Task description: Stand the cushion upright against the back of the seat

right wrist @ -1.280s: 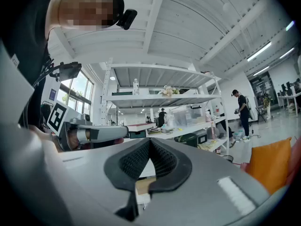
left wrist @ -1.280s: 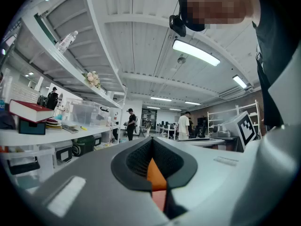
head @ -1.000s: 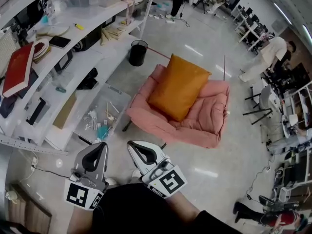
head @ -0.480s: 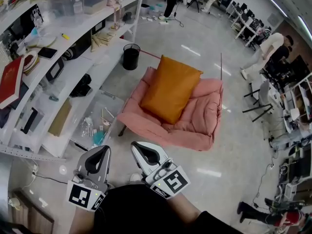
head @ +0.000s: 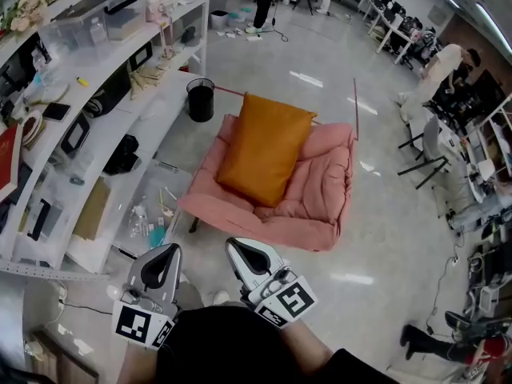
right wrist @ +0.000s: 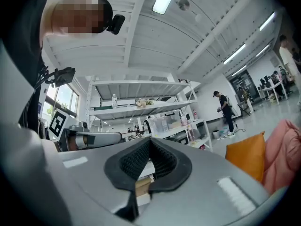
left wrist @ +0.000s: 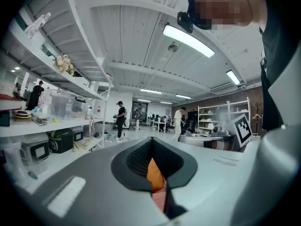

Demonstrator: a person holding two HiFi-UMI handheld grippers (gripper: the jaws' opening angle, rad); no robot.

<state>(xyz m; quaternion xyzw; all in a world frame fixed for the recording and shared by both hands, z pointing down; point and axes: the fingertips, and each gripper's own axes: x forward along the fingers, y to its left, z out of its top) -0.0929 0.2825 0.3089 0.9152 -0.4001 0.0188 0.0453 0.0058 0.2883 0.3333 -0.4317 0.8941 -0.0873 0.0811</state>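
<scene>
1. Straight ahead on the glossy grey floor [head: 376,238] sits a low, padded salmon-pink lounge chair [head: 324,186]. It is well apart from both grippers.
2. Large square orange fabric cushion [head: 266,149]: stands on the chair's seat, leaning back against the quilted backrest. It occupies the side nearer the shelving, and its top edge rises a little above the backrest. The other half of the seat is bare pink padding.
3. Left gripper [head: 170,250]: low in the head view, close to the person's dark-clothed body, pointing toward the chair. Its own view shows the black ribbed pads meeting at the tips, nothing clamped. A sliver of orange cushion [left wrist: 154,174] shows far off through the hollow behind the tips.
4. Right gripper [head: 235,247]: just beside the left one, not touching it, angled slightly toward the shelving. Its jaws are pressed together too, empty [right wrist: 149,142]. In its view the cushion [right wrist: 247,160] and the pink chair [right wrist: 284,149] sit off at the right edge.
5. Each gripper carries a cube with black-and-white square markers; the right one's cube [head: 288,301] faces up.
6. Surroundings: long white shelving unit [head: 104,82] crowded with boxes and devices; round black waste bin [head: 200,100] on the floor between the shelving and the chair; clear plastic tray of small items [head: 148,214] on the lowest shelf.
7. Person in pale clothing [head: 436,70] bends over at the desks in the far corner.
</scene>
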